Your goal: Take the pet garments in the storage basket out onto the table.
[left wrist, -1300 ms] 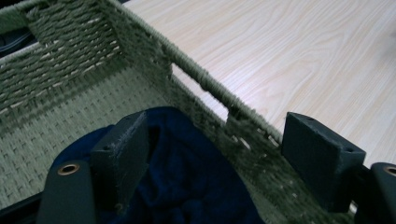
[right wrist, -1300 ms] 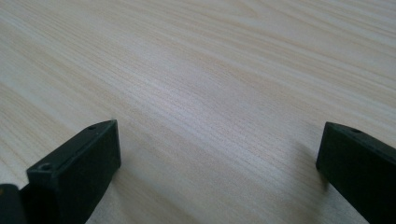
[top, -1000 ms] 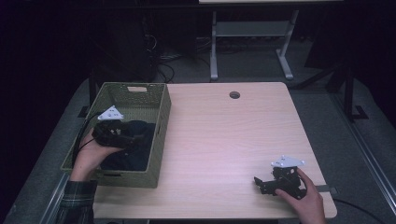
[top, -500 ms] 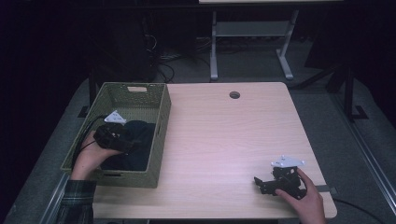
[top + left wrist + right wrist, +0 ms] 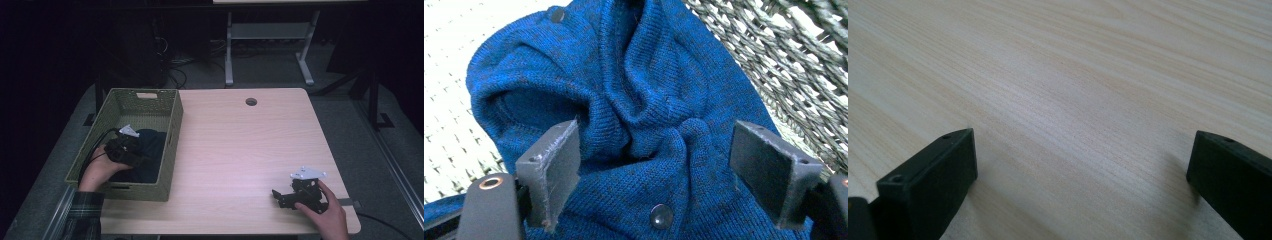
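A crumpled dark blue knitted garment with small dark buttons (image 5: 644, 100) is lying inside the olive-green woven rectangular basket (image 5: 150, 97), which is sitting toward nine o'clock on the pale wooden table (image 5: 240, 145). The left gripper (image 5: 131, 154) is reaching down into the basket from about seven o'clock, its jaws standing wide apart on either side of a raised fold of the knit. In the left gripper view the fabric is bunching up between the two pads, and whether they are touching the cloth cannot be told; they are not pinching it. One button (image 5: 660, 216) is showing at six o'clock between the jaws, and the basket's woven wall is rising at two o'clock behind the garment.

The right gripper (image 5: 285, 196) is resting on the table near five o'clock, well apart from the basket. Its jaws are gaping open with bare wood grain between them, holding nothing.
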The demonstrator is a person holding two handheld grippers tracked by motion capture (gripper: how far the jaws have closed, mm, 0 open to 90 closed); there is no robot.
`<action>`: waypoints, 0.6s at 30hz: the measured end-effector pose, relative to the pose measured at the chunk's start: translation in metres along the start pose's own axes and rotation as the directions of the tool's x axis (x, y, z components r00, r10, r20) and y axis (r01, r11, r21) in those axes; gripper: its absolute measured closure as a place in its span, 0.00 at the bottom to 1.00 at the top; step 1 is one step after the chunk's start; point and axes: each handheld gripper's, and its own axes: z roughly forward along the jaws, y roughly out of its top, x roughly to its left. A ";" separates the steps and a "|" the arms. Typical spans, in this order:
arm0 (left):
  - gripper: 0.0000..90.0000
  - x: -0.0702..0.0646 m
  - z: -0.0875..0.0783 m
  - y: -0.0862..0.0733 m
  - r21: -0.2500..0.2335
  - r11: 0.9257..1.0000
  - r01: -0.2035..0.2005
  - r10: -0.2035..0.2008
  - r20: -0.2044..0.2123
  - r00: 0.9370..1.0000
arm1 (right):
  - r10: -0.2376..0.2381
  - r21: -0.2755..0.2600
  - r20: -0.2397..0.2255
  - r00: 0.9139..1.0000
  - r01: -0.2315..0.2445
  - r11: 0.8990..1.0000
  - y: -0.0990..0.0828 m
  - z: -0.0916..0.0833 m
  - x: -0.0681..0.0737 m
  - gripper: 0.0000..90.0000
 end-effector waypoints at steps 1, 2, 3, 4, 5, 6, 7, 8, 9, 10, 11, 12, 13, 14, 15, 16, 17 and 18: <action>0.23 0.000 0.001 0.000 0.004 1.000 0.002 -0.002 -0.001 1.000 | 0.000 0.000 0.000 1.000 0.000 1.000 0.000 0.000 0.000 0.00; 0.23 0.000 0.002 0.000 0.010 1.000 0.003 -0.003 -0.002 1.000 | 0.000 0.000 0.000 1.000 0.000 1.000 0.000 0.000 0.000 0.00; 0.23 0.000 0.004 0.000 0.021 1.000 0.003 -0.002 -0.005 1.000 | 0.000 0.000 0.000 1.000 0.000 1.000 0.000 0.000 0.000 0.00; 0.23 0.000 0.006 -0.001 0.037 0.999 0.002 -0.001 -0.009 1.000 | 0.000 0.000 0.000 1.000 0.000 1.000 0.000 0.000 0.000 0.00; 0.23 0.000 0.008 -0.001 0.053 0.999 0.000 0.001 -0.014 1.000 | 0.000 0.000 0.000 1.000 0.000 1.000 0.000 0.000 0.000 0.00; 0.23 0.000 0.008 -0.001 0.053 0.999 0.000 0.001 -0.014 1.000 | 0.000 0.000 0.000 1.000 0.000 1.000 0.000 0.000 0.000 0.00; 0.23 -0.001 0.012 -0.001 0.074 0.997 -0.004 0.005 -0.015 1.000 | 0.000 0.000 0.000 1.000 0.000 1.000 0.000 0.000 0.000 0.00; 0.22 -0.001 0.012 -0.001 0.074 0.997 -0.004 0.005 -0.015 1.000 | 0.000 0.000 0.000 1.000 0.000 1.000 0.000 0.000 0.000 0.00; 0.22 -0.001 0.014 -0.002 0.080 0.997 -0.007 0.009 -0.016 1.000 | 0.000 0.000 0.000 1.000 0.000 1.000 0.000 0.000 0.000 0.00; 0.21 -0.001 0.017 -0.002 0.091 0.996 -0.010 0.012 -0.014 1.000 | 0.000 0.000 0.000 1.000 0.000 1.000 0.000 0.000 0.000 0.00; 0.21 -0.002 0.018 -0.002 0.093 0.996 -0.010 0.011 -0.013 1.000 | 0.000 0.000 0.000 1.000 0.000 1.000 0.000 0.000 0.000 0.00; 0.20 -0.002 0.021 -0.002 0.100 0.995 -0.012 0.014 -0.013 1.000 | 0.000 0.000 0.000 1.000 0.000 1.000 0.000 0.000 0.000 0.00; 0.20 -0.002 0.021 -0.002 0.100 0.995 -0.012 0.014 -0.013 1.000 | 0.000 0.000 0.000 1.000 0.000 1.000 0.000 0.000 0.000 0.00; 0.20 -0.003 0.022 -0.002 0.107 0.994 -0.016 0.018 -0.015 1.000 | 0.000 0.000 0.000 1.000 0.000 1.000 0.000 0.000 0.000 0.00; 0.19 -0.003 0.024 -0.003 0.111 0.994 -0.025 0.027 -0.018 0.999 | 0.000 0.000 0.000 1.000 0.000 1.000 0.000 0.000 0.000 0.00; 0.19 -0.003 0.024 -0.003 0.111 0.994 -0.025 0.027 -0.018 0.999 | 0.000 0.000 0.000 1.000 0.000 1.000 0.000 0.000 0.000 0.00; 0.19 -0.004 0.026 -0.003 0.123 0.992 -0.030 0.032 -0.015 0.999 | 0.000 0.000 0.000 1.000 0.000 1.000 0.000 0.000 0.000 0.00; 0.19 -0.004 0.027 -0.003 0.129 0.991 -0.033 0.035 -0.012 0.999 | 0.000 0.000 0.000 1.000 0.000 1.000 0.000 0.000 0.000 0.00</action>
